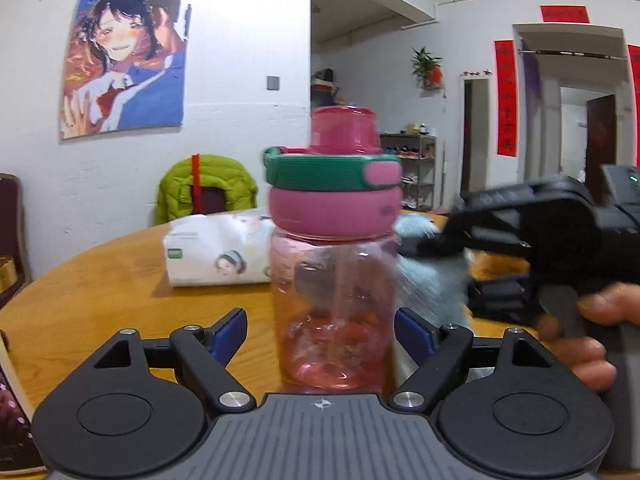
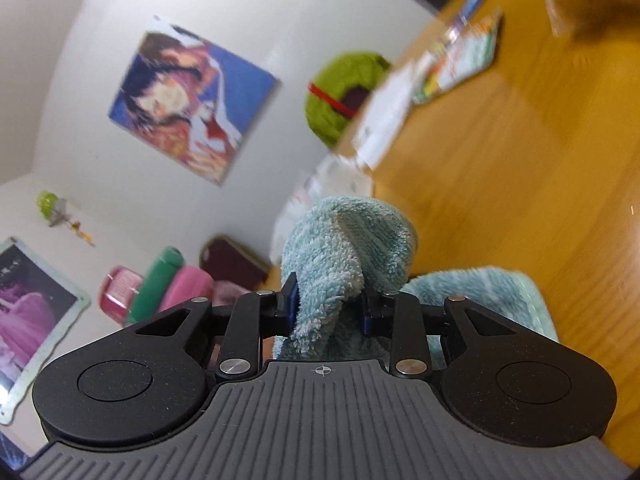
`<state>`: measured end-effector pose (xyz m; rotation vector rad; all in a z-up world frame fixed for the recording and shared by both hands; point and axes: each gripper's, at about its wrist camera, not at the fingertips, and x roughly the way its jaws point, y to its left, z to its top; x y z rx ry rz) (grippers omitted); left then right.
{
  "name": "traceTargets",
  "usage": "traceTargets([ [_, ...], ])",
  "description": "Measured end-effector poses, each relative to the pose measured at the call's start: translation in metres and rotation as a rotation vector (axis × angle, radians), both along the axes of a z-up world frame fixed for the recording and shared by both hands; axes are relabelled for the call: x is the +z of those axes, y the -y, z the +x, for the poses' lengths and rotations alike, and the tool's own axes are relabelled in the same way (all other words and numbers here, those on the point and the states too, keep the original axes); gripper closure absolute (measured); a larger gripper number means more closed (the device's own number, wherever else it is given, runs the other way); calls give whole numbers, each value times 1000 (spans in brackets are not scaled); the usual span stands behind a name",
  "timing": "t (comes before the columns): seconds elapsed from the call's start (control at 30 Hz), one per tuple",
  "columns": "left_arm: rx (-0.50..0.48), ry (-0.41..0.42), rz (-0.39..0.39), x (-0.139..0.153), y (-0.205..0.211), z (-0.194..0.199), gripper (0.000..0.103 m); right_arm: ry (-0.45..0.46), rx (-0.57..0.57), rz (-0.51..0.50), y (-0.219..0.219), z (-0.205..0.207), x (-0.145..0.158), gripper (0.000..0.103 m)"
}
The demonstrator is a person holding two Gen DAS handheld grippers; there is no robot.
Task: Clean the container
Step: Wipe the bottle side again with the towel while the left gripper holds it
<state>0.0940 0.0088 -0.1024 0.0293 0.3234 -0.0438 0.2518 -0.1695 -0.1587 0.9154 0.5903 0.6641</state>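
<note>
1. A pink bottle (image 1: 335, 280) stands upright on a round wooden table (image 1: 100, 280), near the edge closest to the left gripper (image 1: 320, 340), its pink cap and green strap on top. It sits between the blue pads (image 1: 229, 336), but the jaws are parted and neither pad presses the wall; a gap shows on the left side, and the right pad looks just beside or barely touching.

2. The right gripper (image 2: 328, 312) is clamped on a bunched teal cloth (image 2: 344, 252), which trails onto the table behind it. In the left wrist view that gripper and the person's hand (image 1: 588, 340) sit just right of the bottle, the cloth against or close behind the bottle's right side.

3. Risk: with nothing steadying it, a sideways wipe from the cloth could likely push the bottle over or slide it toward the near edge. The tall shape and heavy cap make a tip plausible.

4. Risk: if the left jaws close off-centre, the smooth round wall may squirt out of the pads or twist.

5. Risk: the loose tail of cloth could snag under the base or catch the strap.

6. A tissue pack (image 1: 218, 252) lies behind the bottle toward the far edge and could be knocked by a toppling bottle. Motion blur hides finer contact.
</note>
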Motion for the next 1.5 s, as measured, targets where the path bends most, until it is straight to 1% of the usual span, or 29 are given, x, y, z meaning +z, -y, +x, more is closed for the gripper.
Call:
traceTargets([
  [0.07,-40,-7,16,-3,5,1,23,20,-1,16,3,2,2,69],
  [0.1,-42,-2,34,-4,7,1,24,17,13,29,2,5,2,69],
  [0.13,-44,3,49,-5,8,1,26,3,38,42,0,6,0,69],
  [0.2,-45,9,45,-6,5,2,26,-31,95,69,-3,8,-3,69],
  [0.27,-58,13,22,-5,-3,6,26,-37,100,51,-7,4,-1,69],
  [0.37,-80,23,-9,-4,-12,11,30,-50,112,53,-3,-3,1,69],
  [0.43,-87,30,2,-4,-12,12,33,-54,111,43,-3,-6,2,69],
  [0.5,-89,36,22,-5,-9,11,33,-53,105,20,-5,-7,2,69],
  [0.63,-101,34,14,-5,-11,11,33,-85,100,-22,-6,-5,-1,69],
  [0.67,-106,34,16,-5,-10,11,33,-87,93,-40,-6,-6,0,69],
  [0.7,-110,35,17,-5,-10,10,33,-75,84,-35,-5,-7,1,70],
  [0.73,-118,35,17,-5,-10,10,33,-59,75,-21,-3,-9,2,70],
  [0.87,-124,36,19,-6,-7,9,33,90,62,211,19,-20,11,70],
  [0.9,-123,35,15,-6,-8,9,33,117,68,250,23,-22,13,70],
  [0.93,-124,35,13,-6,-8,10,33,128,81,278,23,-23,14,70],
  [0.97,-124,36,12,-6,-8,9,33,116,98,285,21,-22,14,70],
  [1.03,-124,36,13,-6,-8,9,33,53,105,251,12,-18,9,70],
  [1.07,-124,37,13,-6,-8,9,33,12,101,206,7,-15,7,70],
  [1.2,-125,36,12,-5,-9,8,33,-192,94,-36,-9,0,-13,70],
  [1.23,-125,35,11,-4,-9,8,33,-207,92,-62,-12,1,-15,70],
  [1.3,-125,37,10,-5,-9,8,33,-181,88,-65,-12,0,-12,71],
  [1.33,-125,37,10,-5,-9,8,33,-154,84,-54,-10,-3,-8,71],
  [1.37,-125,37,10,-4,-9,8,33,-108,81,4,-5,-6,-4,71],
  [1.47,-123,38,12,-4,-9,8,33,42,89,249,15,-16,6,71],
  [1.5,-123,38,13,-4,-9,8,33,71,101,311,19,-18,7,71],
])
